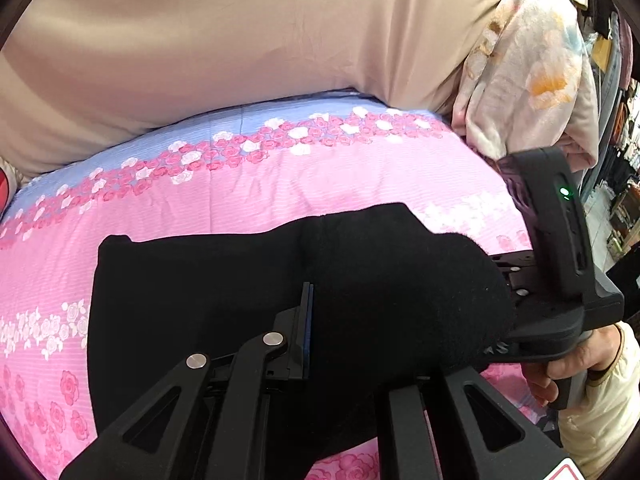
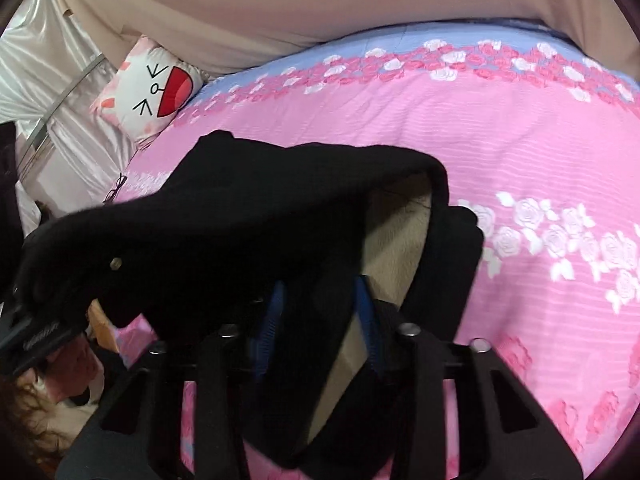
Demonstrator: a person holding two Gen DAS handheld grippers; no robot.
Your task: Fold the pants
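Black pants, fleecy with a pale lining showing at the open edge, held up off the bed between both tools, part of the cloth draped down onto the pink rose-print cover. Left tool clamped fully shut, its jaws pressed flat together on a pinch of the black fabric. Right tool closed on a thicker bunch of cloth, blue pads pressing either side, jaws a little apart because of the bulk. Right tool's body also visible in the left view, gripped by a hand in a cream sleeve.

Probably mid-fold: one end lifted, ready to carry across. For a clean fold: keep both grips level with each other, hold the edge taut between them so no sag forms in the middle, carry it over the lying part, line edges up, lower gently before letting go. Risk of the thick side slipping from the right tool, so no jerking.

Behind: beige bedding, a cartoon-face cushion, a floral cloth.
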